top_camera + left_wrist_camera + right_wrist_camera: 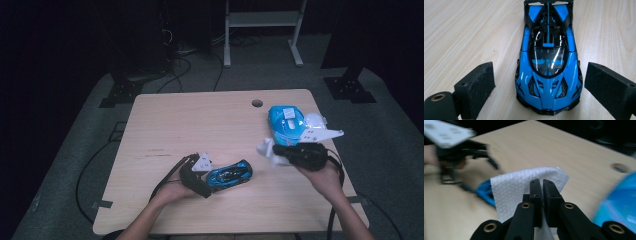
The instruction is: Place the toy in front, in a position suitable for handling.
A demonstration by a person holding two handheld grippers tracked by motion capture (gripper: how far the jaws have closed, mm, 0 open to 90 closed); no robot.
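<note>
The work in hand looks like wiping down a blue toy car, which lies on the pale wooden table near the person's edge, left of the middle, with its nose toward the left gripper. That gripper sits low at the car's front with its jaws standing apart, one foam-faced pad on either side of the nose and neither pressing on the bodywork; I judge it is placed there to brace or pin the car so it does not roll when rubbed. The right gripper has its jaws squeezed together on a white wipe, pinched near one edge so that most of the sheet hangs free as a loose flap, which would leave a broad soft face to drag across the car. In the high view the right gripper holds the wipe above the table's right side, just in front of a blue wipe pack with a white label, well apart from the car. The car is hard, glossy plastic, low and wedge-shaped, with black vents, a dark glazed canopy that catches highlights, and a central fin running back to the tail. The wipe is thin, limp and finely dimpled in a woven pattern. The tabletop is smooth laminate with a straight light grain and a round cable hole near its far edge
</note>
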